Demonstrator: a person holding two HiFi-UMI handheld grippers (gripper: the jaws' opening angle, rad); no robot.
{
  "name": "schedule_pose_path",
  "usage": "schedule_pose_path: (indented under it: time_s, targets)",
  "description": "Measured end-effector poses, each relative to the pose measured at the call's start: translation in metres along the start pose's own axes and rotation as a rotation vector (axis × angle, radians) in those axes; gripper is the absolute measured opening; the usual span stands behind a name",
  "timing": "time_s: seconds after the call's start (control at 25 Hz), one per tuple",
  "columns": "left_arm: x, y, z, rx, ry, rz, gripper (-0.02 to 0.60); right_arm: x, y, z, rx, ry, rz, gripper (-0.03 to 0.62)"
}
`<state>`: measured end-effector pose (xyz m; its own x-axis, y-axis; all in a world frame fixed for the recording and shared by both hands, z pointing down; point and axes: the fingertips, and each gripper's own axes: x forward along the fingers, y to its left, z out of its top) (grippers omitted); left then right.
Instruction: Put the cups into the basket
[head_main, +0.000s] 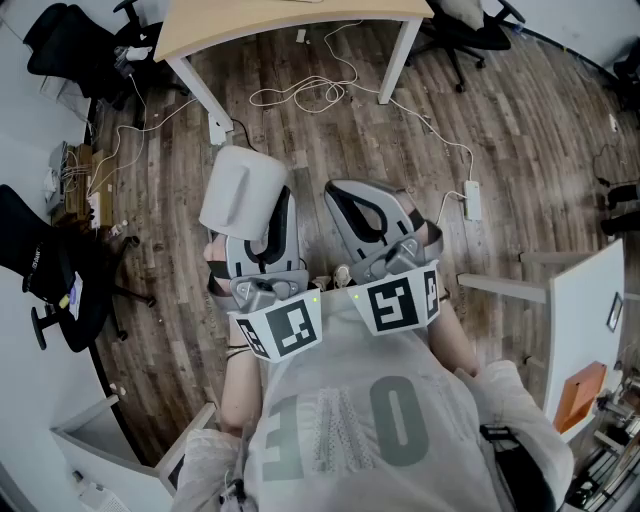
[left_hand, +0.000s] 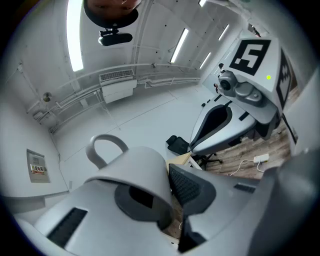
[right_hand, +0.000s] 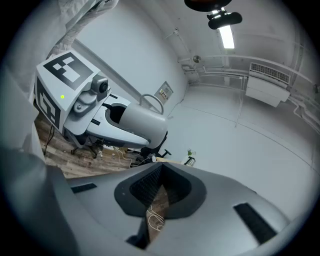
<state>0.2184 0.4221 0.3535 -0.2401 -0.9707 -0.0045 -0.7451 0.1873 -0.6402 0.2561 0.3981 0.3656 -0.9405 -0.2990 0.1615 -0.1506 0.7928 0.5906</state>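
- The cup (head_main: 240, 190), pale grey with a loop handle, was held off the floor at about 10 o'clock from the middle of the head view.
- The left gripper (head_main: 272, 238) was clamped on it. In the left gripper view a ribbed pad pressed against the cup's wall, and the handle stood out at 10 o'clock.
- The right gripper (head_main: 350, 198) lay just beside the cup at 3 o'clock. Its jaws were drawn together at the tips with nothing between them.
- Both grippers pointed toward 12 o'clock over the wooden floor (head_main: 520, 130).
- A desk (head_main: 290, 25) stood at 12 o'clock, cut off by the top edge.
- Loose white cables (head_main: 300, 95) lay on the boards just below the desk, and a power strip (head_main: 473, 200) lay at 2 o'clock.
- Black office chairs stood at 11 o'clock (head_main: 70, 50), 9 o'clock (head_main: 50, 270) and 1 o'clock (head_main: 470, 30), all well apart from the cup.
- A white cabinet (head_main: 585, 320) stood at 4 o'clock. The orange item (head_main: 580, 390) at its foot was too unclear to identify.
- In the head view the cup covered the left gripper's fingertips, and no view showed the cup's mouth.
- The small objects (head_main: 340, 272) on the floor between the grippers were too small to tell.
- The person's shirt (head_main: 380, 420) filled 6 o'clock.
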Motion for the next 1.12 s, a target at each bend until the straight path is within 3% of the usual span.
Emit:
schedule_pose_path:
  time_s: [0.6,0.84,1.12]
  targets:
    - [-0.001,-0.013,0.011,-0.03,0.015,0.0,0.074,-0.022,-0.022,-0.009,0.045,-0.025,-0.033,-0.002]
    - [0.008,-0.014,0.014,-0.054,0.026,-0.005,0.074,-0.017,-0.028,-0.02,0.007,-0.021,0.004,-0.002]
    - [0.037,-0.01,0.006,-0.086,0.024,-0.02,0.074,-0.003,-0.054,-0.033,0.038,-0.014,-0.034,-0.002]
